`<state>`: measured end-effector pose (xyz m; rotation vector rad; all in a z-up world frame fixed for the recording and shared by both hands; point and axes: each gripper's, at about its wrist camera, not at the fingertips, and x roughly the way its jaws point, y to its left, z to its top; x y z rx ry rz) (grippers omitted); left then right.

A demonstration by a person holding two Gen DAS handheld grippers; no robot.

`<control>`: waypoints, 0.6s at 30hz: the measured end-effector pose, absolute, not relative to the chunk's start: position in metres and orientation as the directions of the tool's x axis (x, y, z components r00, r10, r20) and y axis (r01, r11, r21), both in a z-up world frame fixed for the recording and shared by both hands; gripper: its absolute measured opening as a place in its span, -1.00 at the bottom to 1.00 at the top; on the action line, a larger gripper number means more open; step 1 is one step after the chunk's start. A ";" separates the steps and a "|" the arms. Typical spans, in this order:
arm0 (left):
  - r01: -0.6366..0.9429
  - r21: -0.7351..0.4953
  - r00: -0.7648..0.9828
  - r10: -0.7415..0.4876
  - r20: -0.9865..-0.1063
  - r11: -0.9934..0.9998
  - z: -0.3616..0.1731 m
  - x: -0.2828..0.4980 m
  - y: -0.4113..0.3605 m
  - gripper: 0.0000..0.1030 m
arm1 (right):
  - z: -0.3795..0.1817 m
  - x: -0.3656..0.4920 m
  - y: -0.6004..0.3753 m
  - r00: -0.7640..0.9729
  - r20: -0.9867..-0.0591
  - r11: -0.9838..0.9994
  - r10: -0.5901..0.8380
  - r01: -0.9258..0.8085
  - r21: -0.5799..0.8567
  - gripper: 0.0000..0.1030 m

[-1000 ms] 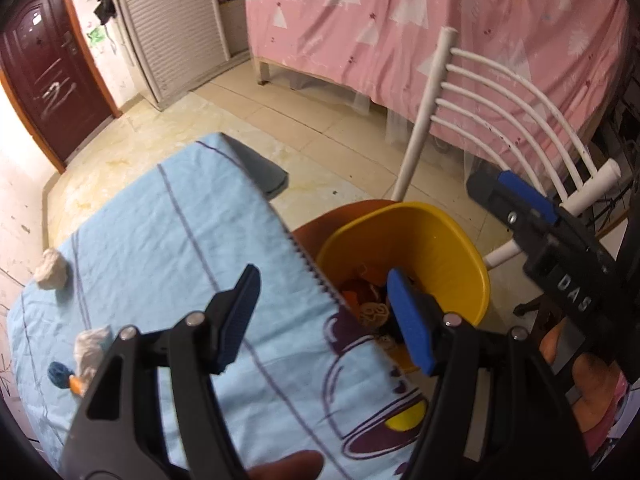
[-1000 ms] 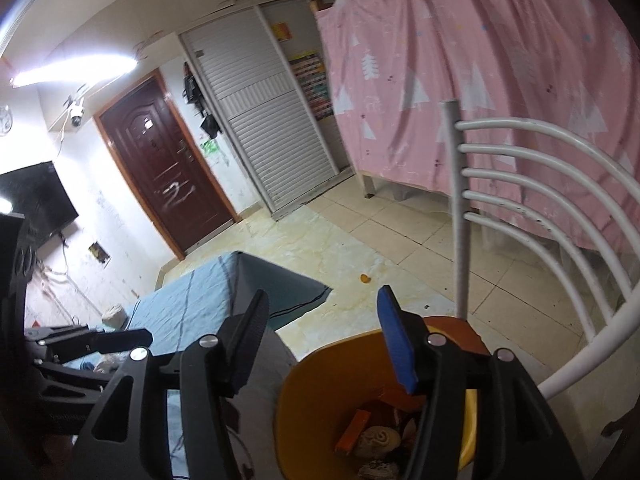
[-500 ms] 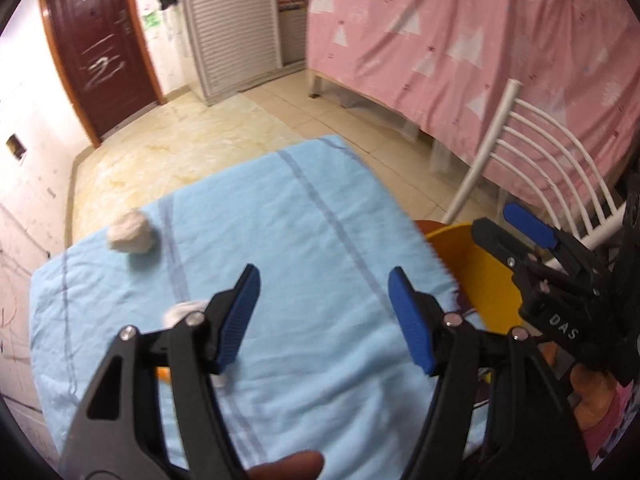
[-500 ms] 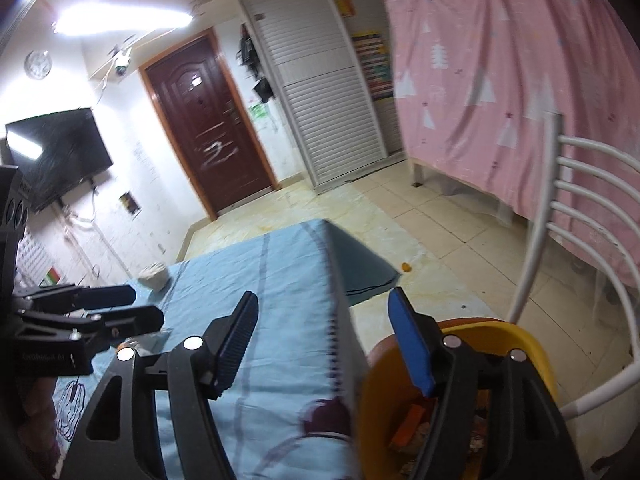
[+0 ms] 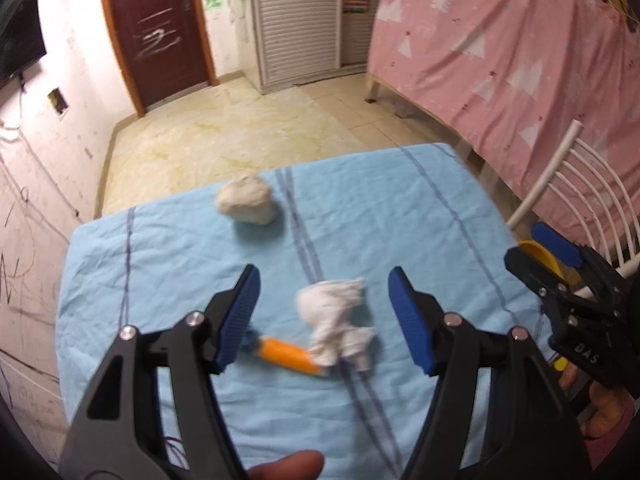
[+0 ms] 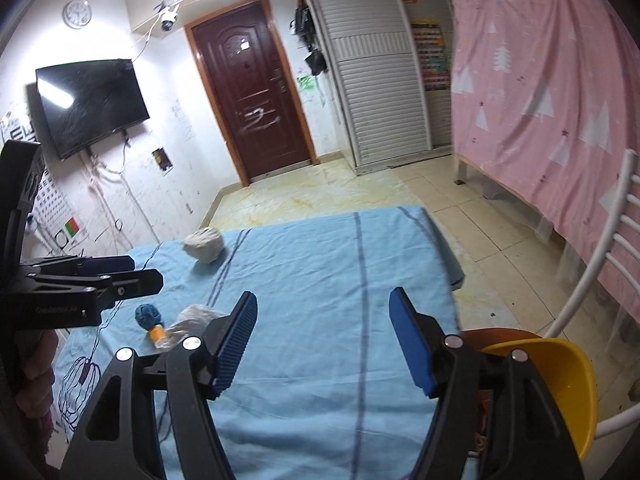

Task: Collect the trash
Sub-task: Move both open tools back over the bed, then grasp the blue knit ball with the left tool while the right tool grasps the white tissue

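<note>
While the left gripper (image 5: 322, 312) hangs spread wide above a crumpled white tissue (image 5: 338, 320) on the blue tablecloth (image 5: 400, 208), an orange tube (image 5: 288, 354) lies touching it; a paper ball (image 5: 246, 203) sits farther off, and the right gripper (image 6: 322, 340), also spread and empty, hovers beside the yellow bin (image 6: 560, 376)
</note>
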<state>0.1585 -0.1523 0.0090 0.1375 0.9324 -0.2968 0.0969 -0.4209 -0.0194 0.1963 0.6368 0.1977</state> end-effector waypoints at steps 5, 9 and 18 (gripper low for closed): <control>0.264 -0.019 0.550 -0.167 -0.818 0.964 -0.001 0.166 -0.126 0.23 | -0.022 0.106 -0.396 0.764 -0.588 0.961 0.265 -0.161 0.225 0.23; 0.235 -0.025 0.537 -0.151 -0.830 0.972 -0.011 0.171 -0.110 0.23 | -0.025 0.113 -0.379 0.747 -0.603 0.958 0.281 -0.187 0.215 0.23; 0.199 -0.045 0.507 -0.142 -0.850 0.979 -0.031 0.179 -0.085 0.22 | -0.032 0.124 -0.350 0.714 -0.631 0.952 0.305 -0.235 0.194 0.23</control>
